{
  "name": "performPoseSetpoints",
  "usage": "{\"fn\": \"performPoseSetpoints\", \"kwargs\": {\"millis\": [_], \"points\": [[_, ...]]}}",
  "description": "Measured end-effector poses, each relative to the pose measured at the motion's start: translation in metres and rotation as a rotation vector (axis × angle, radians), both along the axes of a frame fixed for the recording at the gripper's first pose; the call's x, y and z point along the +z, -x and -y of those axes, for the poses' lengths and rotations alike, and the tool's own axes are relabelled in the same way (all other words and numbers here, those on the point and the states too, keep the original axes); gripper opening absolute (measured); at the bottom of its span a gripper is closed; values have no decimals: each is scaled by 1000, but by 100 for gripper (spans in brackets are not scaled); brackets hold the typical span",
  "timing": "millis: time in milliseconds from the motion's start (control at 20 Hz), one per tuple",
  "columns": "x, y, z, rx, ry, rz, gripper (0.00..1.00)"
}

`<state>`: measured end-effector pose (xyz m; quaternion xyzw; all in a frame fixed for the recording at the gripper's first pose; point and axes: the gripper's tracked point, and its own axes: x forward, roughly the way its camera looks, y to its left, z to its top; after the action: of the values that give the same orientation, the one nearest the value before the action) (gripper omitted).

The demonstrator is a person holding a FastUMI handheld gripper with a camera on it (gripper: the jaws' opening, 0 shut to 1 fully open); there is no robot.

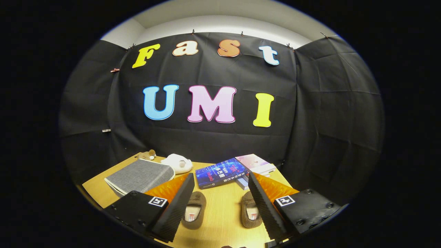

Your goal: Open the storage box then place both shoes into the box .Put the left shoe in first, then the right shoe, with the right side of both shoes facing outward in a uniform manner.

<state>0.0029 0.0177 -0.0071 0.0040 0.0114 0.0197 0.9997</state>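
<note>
The tool (220, 203) is hovering over a wooden tabletop (224, 220), its fingers spread wide and gripping nothing. Two brown shoes are lying between the fingers — one (194, 210) by the left finger, the other (250, 215) by the right. The grey fabric storage box (139, 176) is sitting closed beyond the left finger. Opening comes first, so the tool should be swinging left toward the lid's near edge — likely soft, so a firm pinch helps.
</note>
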Motion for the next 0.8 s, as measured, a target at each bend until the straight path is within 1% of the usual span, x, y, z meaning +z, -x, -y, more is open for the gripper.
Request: {"fn": "performPoseSetpoints", "kwargs": {"millis": [550,700,800], "points": [[-8,-17,-19,30,-15,-36,98],[-20,-33,-35,76,-47,-94,97],[-31,-44,-50,130,-85,-155,98]]}}
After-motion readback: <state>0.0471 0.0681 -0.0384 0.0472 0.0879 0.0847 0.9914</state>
